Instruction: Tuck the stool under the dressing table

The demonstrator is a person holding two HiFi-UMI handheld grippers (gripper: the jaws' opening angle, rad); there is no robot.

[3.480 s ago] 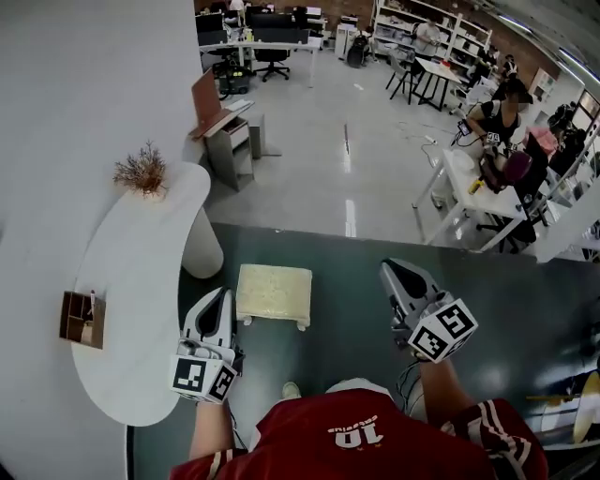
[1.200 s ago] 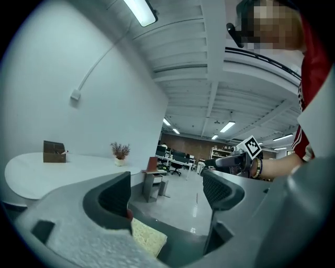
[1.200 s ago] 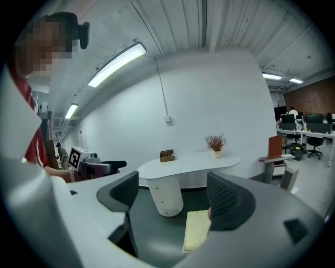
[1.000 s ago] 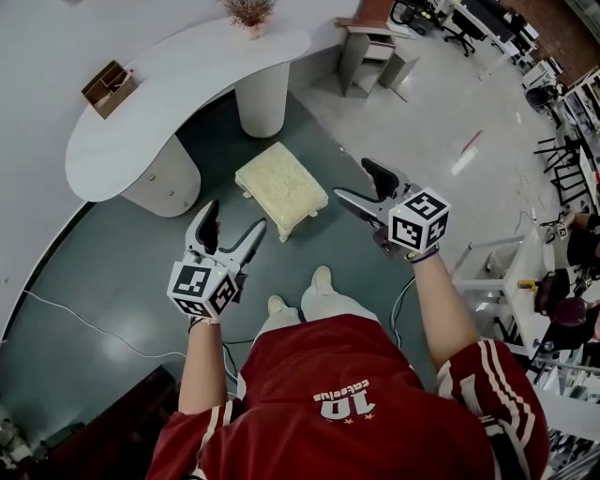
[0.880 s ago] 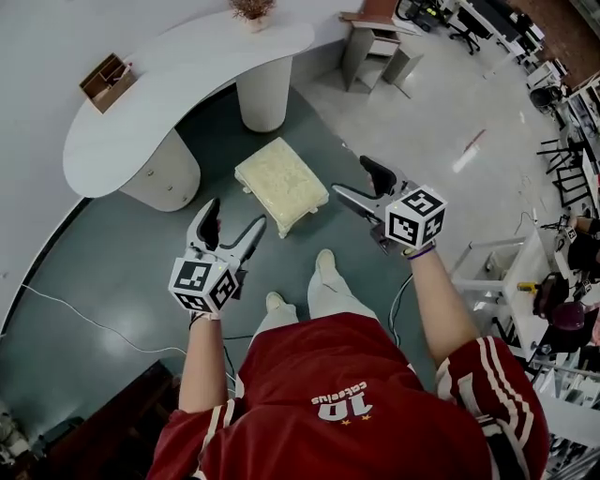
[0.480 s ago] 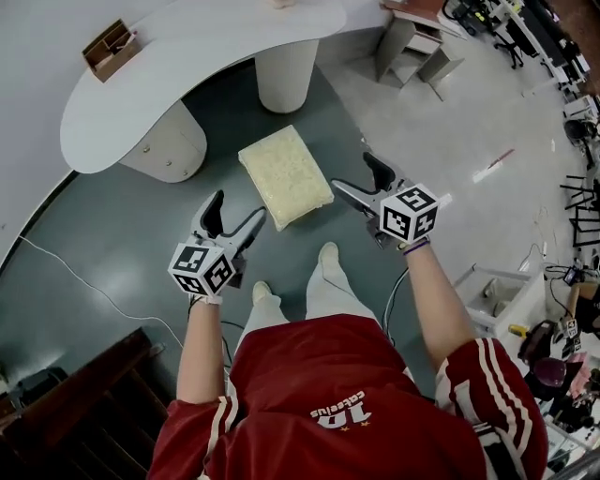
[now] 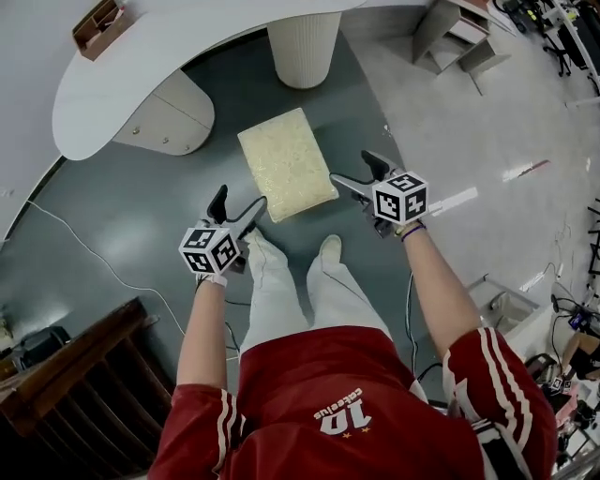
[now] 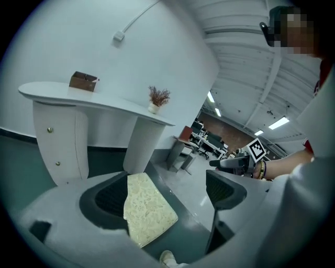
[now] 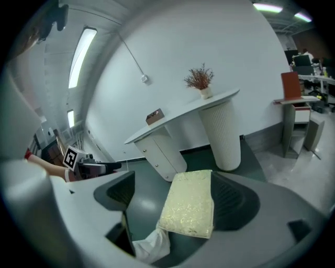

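Observation:
A cream cushioned stool [image 7: 286, 162] stands on the dark green floor in front of the white curved dressing table [image 7: 159, 56], outside its knee space. My left gripper [image 7: 239, 204] is open beside the stool's near left corner. My right gripper [image 7: 354, 169] is open at its near right edge. Both pairs of jaws have just been opening further, and nothing is gripped. In the left gripper view the stool [image 8: 146, 209] lies ahead between the jaws of the left gripper [image 8: 165, 196]. The right gripper [image 9: 178, 199] frames the stool [image 9: 191, 204] the same way, with the table [image 9: 183, 118] beyond.
The table rests on a ribbed pedestal [image 7: 302, 42] and a drawer unit [image 7: 169, 117], and carries a wooden box [image 7: 98, 19] and a dried plant [image 9: 200, 79]. The person's legs and shoe [image 7: 330, 248] stand just behind the stool. Dark wooden furniture [image 7: 75, 384] is lower left, and a cable [image 7: 84, 262] crosses the floor.
Both grippers have come down and forward to the stool's near end. The person has stepped closer and bent, so the stool now sits between the two grippers.

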